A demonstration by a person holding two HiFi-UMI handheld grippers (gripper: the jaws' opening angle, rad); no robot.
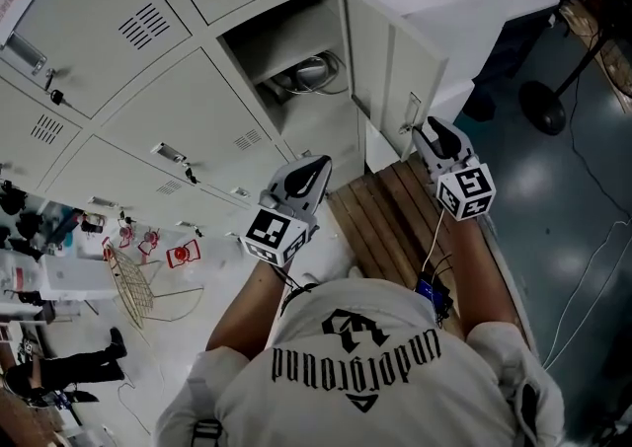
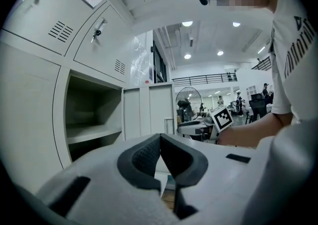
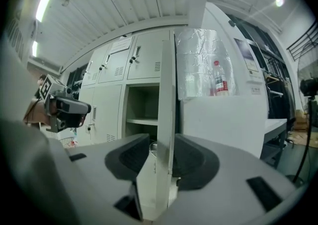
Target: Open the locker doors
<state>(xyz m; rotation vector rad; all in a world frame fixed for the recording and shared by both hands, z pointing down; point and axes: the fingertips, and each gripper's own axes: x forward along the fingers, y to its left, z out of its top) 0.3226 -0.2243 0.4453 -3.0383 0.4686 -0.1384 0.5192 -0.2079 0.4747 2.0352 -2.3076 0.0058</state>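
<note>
Right gripper (image 3: 162, 143) fingers spread astride locker door (image 3: 167, 80); left gripper (image 2: 160, 137) fingers pressed together; open compartment (image 1: 269, 38) holds coiled cables (image 1: 314, 74).

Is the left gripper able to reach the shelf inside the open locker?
Probably yes. The left gripper is empty with jaws shut, close to the opening. The door is swung wide, its edge inside the right gripper, and nothing stands before the shelf.

left gripper (image 1: 314, 167) and right gripper (image 1: 427, 129): white bodies, dark grey pads (image 2: 144, 157), black-white marker cubes (image 1: 465, 191), thin cables (image 1: 435, 238); pale T-shirt (image 1: 375, 386), black print.
</note>
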